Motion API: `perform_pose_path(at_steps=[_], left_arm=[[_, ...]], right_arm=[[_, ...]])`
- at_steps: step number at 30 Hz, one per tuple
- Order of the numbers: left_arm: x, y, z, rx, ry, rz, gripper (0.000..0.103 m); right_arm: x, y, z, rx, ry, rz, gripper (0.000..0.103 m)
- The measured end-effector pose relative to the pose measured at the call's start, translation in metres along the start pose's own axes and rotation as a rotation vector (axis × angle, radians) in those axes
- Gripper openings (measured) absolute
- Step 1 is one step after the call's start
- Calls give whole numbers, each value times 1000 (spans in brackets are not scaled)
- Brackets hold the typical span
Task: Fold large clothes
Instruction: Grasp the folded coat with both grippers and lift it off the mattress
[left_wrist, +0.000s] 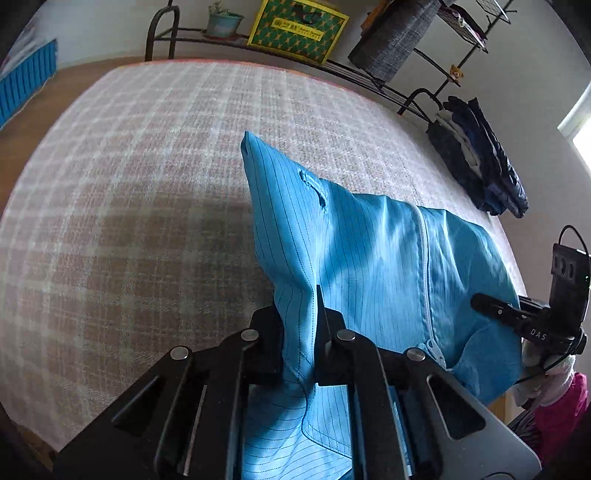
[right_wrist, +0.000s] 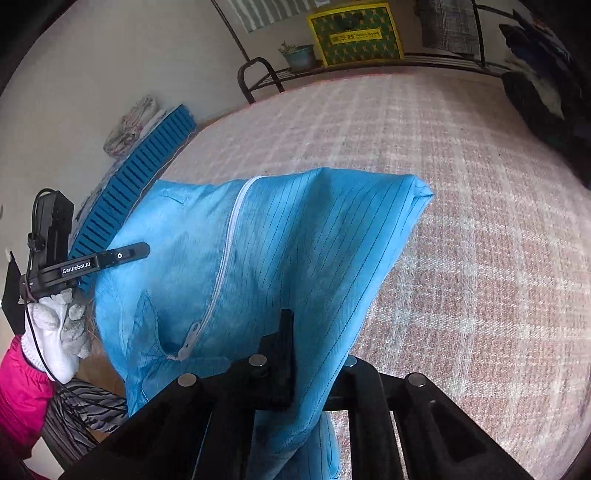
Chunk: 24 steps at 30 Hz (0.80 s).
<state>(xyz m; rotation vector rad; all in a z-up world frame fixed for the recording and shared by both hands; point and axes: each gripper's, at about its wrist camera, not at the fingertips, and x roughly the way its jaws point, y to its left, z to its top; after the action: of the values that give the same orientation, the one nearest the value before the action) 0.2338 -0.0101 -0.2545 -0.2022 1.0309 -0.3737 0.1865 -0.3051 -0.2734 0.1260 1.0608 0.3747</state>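
Blue pinstriped zip-front garment (left_wrist: 373, 258) hangs pinched in both grippers above a bed covered in pink-and-white checked cloth (left_wrist: 129, 184). From the left wrist, the left gripper (left_wrist: 317, 321) is clamped shut on a fold of the fabric, and the white zipper (left_wrist: 426, 266) runs down to its right; the right gripper (left_wrist: 491, 306) pokes in at the edge, its tips hidden behind the cloth. A dark pile of folded clothes (left_wrist: 480, 166) lies at the bed's far side. From the right wrist, the right gripper (right_wrist: 291, 354) is closed on the garment's edge. Only here do the white-gloved hand (right_wrist: 55, 332) and pink sleeve (right_wrist: 18, 402) holding the left gripper show.
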Motion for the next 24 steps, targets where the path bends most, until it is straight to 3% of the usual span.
perform_pose_path(at_steps=[5,11,24], left_arm=[[-31,-51,-11,133,-100,16,8],[-61,-108,-25,250,-199,-18,7],[-81,-182,-11,330,-261,-135,7]], right_arm=[[-39,17,-2,-73,-64,-129,5],[-92,18,-8,-87,-156,-227,4],[-172,24,-16,-174,-230,-426,4]])
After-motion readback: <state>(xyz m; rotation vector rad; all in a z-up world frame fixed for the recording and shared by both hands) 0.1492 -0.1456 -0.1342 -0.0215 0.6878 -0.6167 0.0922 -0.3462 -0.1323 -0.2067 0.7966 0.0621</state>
